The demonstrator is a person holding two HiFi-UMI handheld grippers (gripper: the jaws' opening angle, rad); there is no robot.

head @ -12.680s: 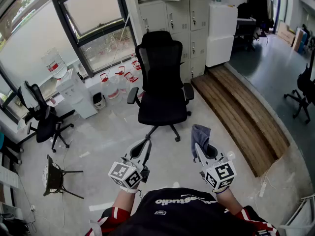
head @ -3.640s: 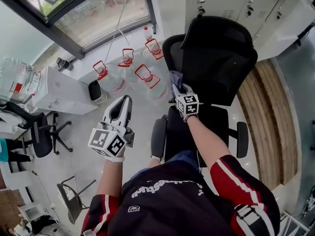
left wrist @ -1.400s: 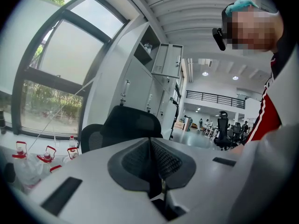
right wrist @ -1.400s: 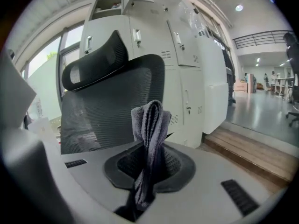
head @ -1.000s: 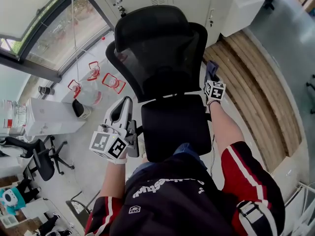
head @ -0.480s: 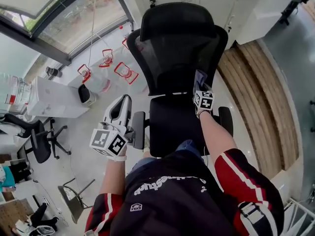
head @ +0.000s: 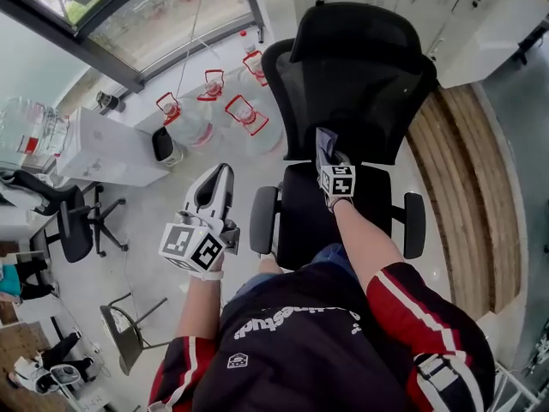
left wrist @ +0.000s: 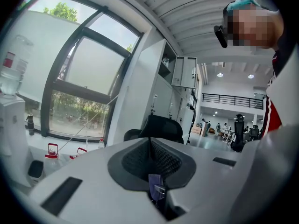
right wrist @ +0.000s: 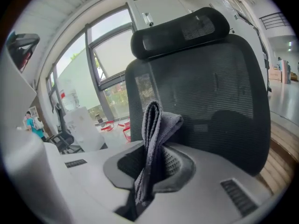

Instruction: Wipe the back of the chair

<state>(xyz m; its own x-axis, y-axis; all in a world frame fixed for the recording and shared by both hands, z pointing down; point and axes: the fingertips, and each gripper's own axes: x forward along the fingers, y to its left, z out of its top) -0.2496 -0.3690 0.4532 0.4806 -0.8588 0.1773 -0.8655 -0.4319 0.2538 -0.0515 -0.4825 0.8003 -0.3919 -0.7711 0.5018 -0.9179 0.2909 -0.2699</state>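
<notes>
Chair back (head: 360, 84) nr window (head: 163, 7), pale floor (head: 146, 230); R gripper (head: 327, 151) clamps cloth (right wrist: 152, 139), L gripper (head: 220, 175) closed.

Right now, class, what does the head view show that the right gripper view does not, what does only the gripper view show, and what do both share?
Only the head view: the left gripper, shut and empty, held off to the left; the seat and armrests. Only the right gripper view: the right gripper with its jaws clamped on the folded cloth. Both: the mesh back, the headrest and the cloth.
</notes>
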